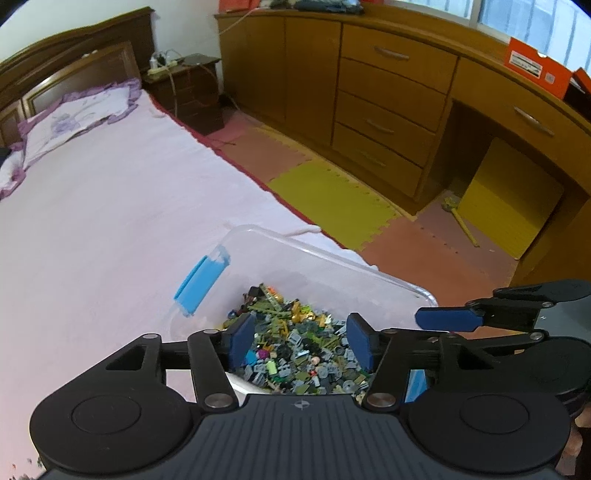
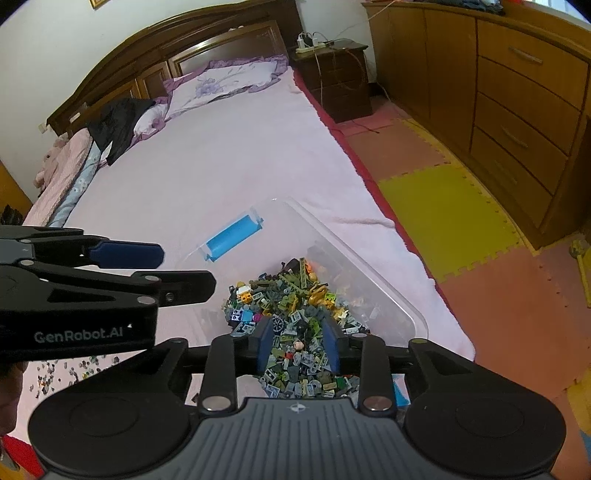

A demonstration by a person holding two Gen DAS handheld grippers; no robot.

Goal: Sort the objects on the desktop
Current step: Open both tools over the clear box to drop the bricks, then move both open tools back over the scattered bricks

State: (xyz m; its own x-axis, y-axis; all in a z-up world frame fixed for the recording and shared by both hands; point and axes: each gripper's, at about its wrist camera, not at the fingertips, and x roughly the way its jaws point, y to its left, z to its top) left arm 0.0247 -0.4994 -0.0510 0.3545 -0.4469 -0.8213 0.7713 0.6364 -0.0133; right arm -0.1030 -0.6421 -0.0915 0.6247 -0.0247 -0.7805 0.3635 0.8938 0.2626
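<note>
On the bed sits a clear bin heaped with toy bricks; both grippers hang over it, the left with fingers wide apart, the right narrower, perhaps touching bricks, nothing clearly gripped; loose bits lie beside the bin

A bedroom with white walls. A bed in pale pink sheeting stands against a dark wooden headboard, with a dark nightstand beside it. Pink and yellow foam mats cover the floor. Honey-coloured wooden cabinets with drawers run beneath a window.
</note>
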